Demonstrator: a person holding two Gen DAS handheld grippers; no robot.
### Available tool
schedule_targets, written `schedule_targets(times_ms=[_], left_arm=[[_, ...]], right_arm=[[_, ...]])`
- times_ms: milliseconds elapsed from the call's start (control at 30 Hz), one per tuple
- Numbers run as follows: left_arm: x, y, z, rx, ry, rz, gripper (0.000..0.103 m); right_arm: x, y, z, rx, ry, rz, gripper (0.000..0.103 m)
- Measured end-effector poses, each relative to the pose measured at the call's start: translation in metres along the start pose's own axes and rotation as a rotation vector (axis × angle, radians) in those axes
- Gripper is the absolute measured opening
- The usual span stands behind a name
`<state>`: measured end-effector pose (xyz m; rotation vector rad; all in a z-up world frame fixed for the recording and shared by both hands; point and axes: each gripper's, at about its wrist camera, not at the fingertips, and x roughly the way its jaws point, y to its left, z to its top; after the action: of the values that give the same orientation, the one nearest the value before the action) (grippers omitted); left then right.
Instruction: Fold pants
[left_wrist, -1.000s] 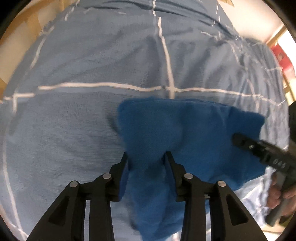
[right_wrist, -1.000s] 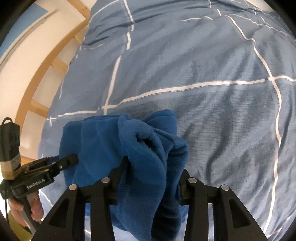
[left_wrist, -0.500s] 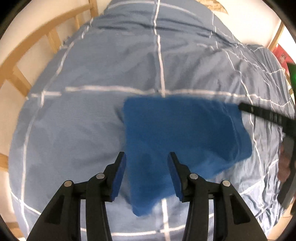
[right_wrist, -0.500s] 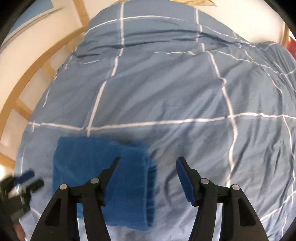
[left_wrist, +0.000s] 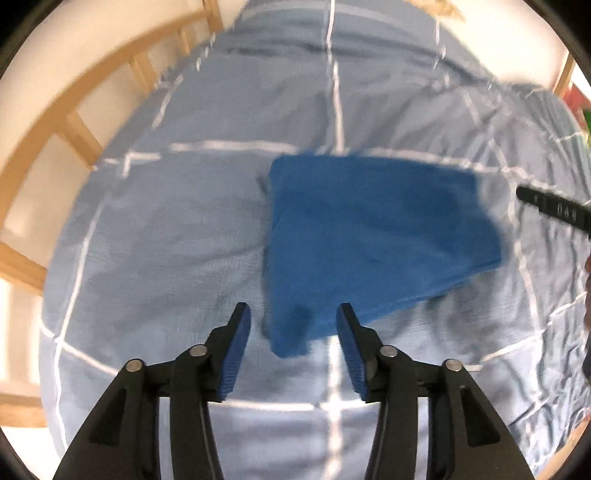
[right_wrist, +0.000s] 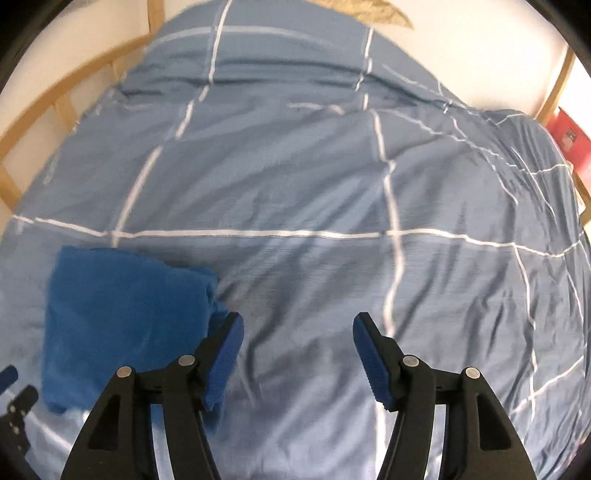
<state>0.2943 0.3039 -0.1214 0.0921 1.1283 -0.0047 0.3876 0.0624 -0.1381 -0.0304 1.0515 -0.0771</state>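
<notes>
Folded blue fleece pants (left_wrist: 373, 236) lie flat as compact rectangle on blue checked duvet of bed (right_wrist: 314, 177). Left gripper (left_wrist: 293, 347) and right gripper (right_wrist: 297, 354): fingers spread, empty, above bed. Fold apparently complete; withdraw without snagging edge.

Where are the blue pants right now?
The folded blue pants lie flat on the checked bedcover, just ahead of the open left gripper and left of the open right gripper.
</notes>
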Motion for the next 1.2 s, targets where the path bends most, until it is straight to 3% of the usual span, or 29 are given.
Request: schedule_targets(times_ms=[67,167,333,567,767,967,1200], left_arm=[[-0.029,-0.016,-0.004,-0.005,-0.055,-0.005,0.055],[-0.076,-0.040,-0.010,-0.018,-0.138,-0.027,0.062],[-0.143,-0.094,-0.038,0.015,-0.228,-0.022,0.070],[-0.195,-0.168,-0.090,0.024,-0.243,-0.035,0.074],[-0.219,-0.219,-0.127,0.019,-0.221,-0.036,0.074],[-0.236,-0.249,-0.149,0.065,-0.219,-0.009,0.076],[-0.245,-0.260,-0.170,0.078,-0.205,-0.014,0.076]], right_arm=[[-0.028,-0.013,-0.010,0.008,-0.037,0.020,0.064],[-0.080,-0.042,-0.030,0.021,-0.108,0.064,0.075],[-0.148,-0.089,-0.064,0.014,-0.181,0.089,0.078],[-0.213,-0.165,-0.133,0.058,-0.191,0.120,0.081],[-0.237,-0.219,-0.187,0.091,-0.157,0.128,0.081],[-0.255,-0.251,-0.221,0.119,-0.132,0.108,0.081],[-0.277,-0.264,-0.244,0.122,-0.179,0.091,0.081]])
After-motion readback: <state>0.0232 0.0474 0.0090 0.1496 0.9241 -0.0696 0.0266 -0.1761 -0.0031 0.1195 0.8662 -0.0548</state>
